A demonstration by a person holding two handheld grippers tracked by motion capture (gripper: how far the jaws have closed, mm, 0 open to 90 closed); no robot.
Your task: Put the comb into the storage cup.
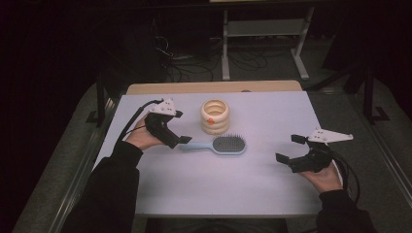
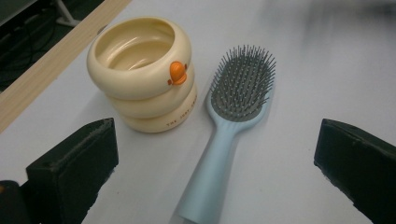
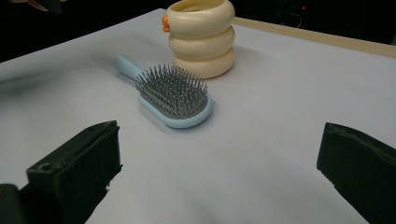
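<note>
A light blue hairbrush (image 1: 227,144) with grey bristles lies flat mid-table, its handle pointing left. Just behind it stands a cream ringed cup (image 1: 215,116) with a small orange beak. My left gripper (image 1: 181,127) is open at the handle's end, one jaw on each side of it. In the left gripper view the hairbrush (image 2: 238,93) runs up between the wide-apart jaws of that gripper (image 2: 217,142), with the cup (image 2: 144,74) to its left. My right gripper (image 1: 287,148) stands open to the right of the brush head, holding nothing. The right gripper view looks past its gripper (image 3: 217,154) to the brush (image 3: 173,93) and cup (image 3: 201,39).
A white table top (image 1: 218,184) has a wooden strip (image 1: 214,87) along its far edge. Beyond it, a dark floor holds cables and a metal table frame (image 1: 265,29). The person's dark sleeves come in at both lower corners.
</note>
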